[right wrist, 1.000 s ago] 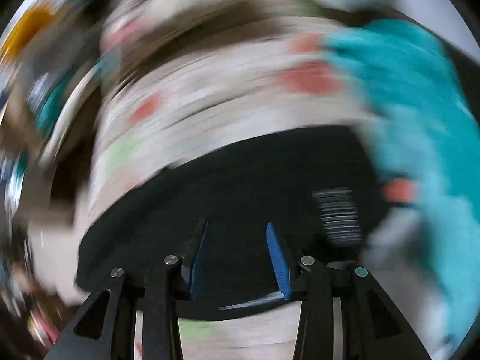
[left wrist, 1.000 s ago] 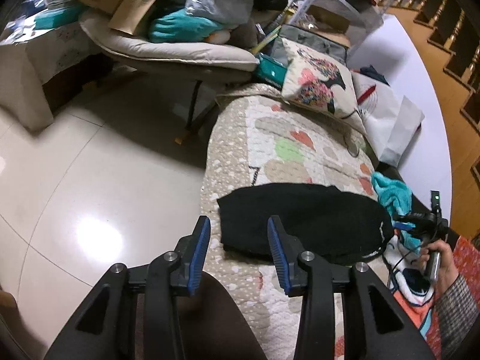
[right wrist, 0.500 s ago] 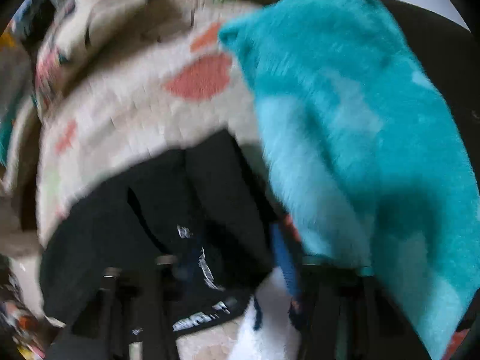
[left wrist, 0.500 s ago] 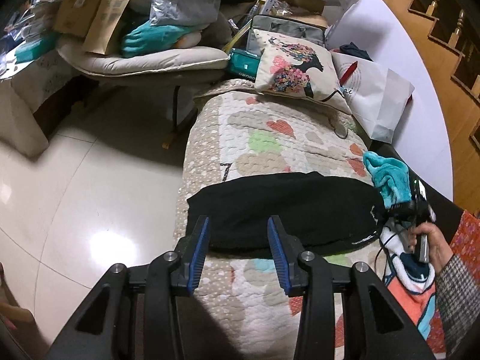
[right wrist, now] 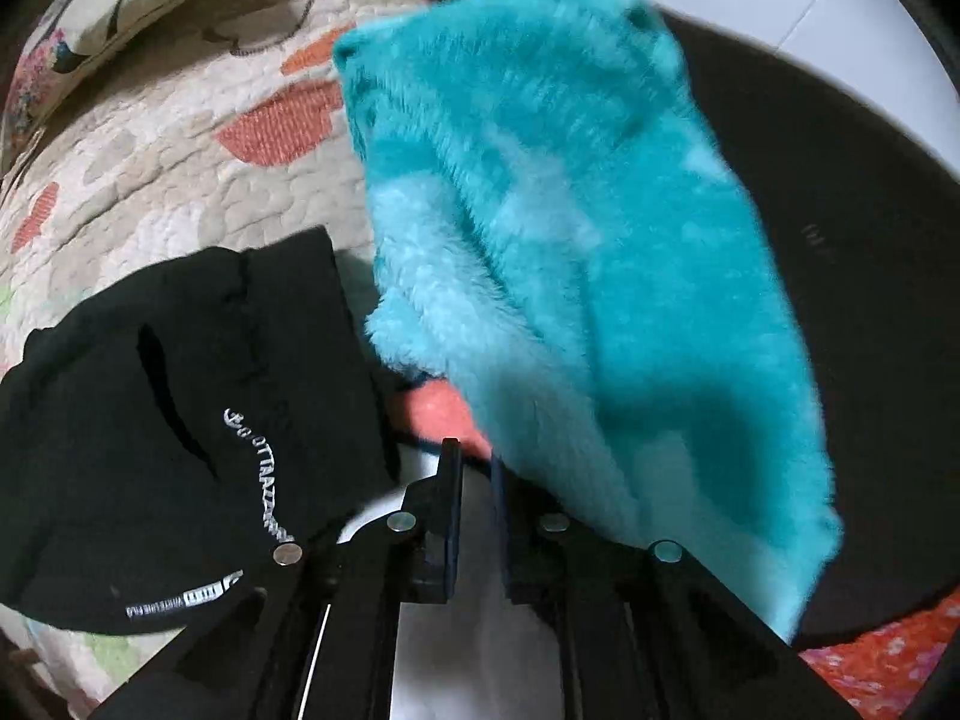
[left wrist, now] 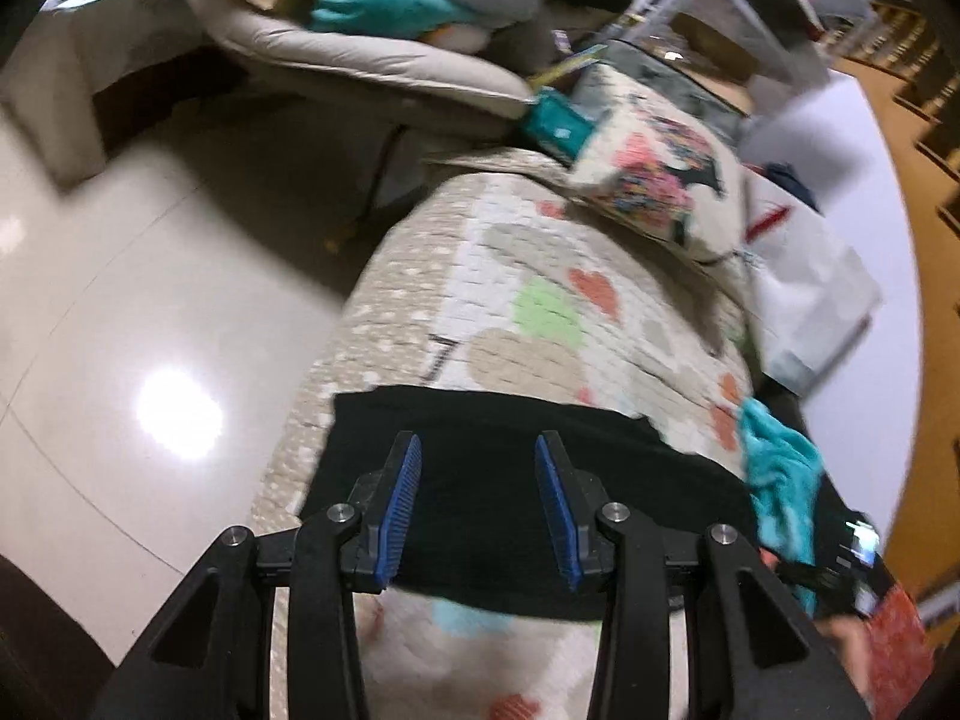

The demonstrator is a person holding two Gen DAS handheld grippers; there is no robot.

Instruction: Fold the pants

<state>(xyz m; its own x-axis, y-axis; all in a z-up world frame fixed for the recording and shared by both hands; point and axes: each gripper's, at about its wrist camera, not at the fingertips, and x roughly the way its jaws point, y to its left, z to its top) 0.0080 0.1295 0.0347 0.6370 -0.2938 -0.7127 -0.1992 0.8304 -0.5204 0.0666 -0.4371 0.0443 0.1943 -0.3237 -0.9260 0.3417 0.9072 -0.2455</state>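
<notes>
Black pants (left wrist: 516, 480) lie folded to a long strip across the quilt (left wrist: 540, 300), teal fleece (right wrist: 570, 240) just beside the waistband; at least one fold's left, I'd guess. Left gripper (left wrist: 478, 498) hovers over the hem end w/ jaws partly open, empty. Right gripper (right wrist: 474, 516) by the waistband, jaws nearly shut on nothing.

The quilt (left wrist: 540, 276) is bare beyond the black pants (left wrist: 516, 480), up to the pillow (left wrist: 654, 180) at its far end. A teal fleece (right wrist: 570, 240) lies just beside the pants' waist end, crowding the right gripper (right wrist: 477, 462). The floor (left wrist: 150, 300) alongside the quilt lies open up to the chair (left wrist: 360, 54).
</notes>
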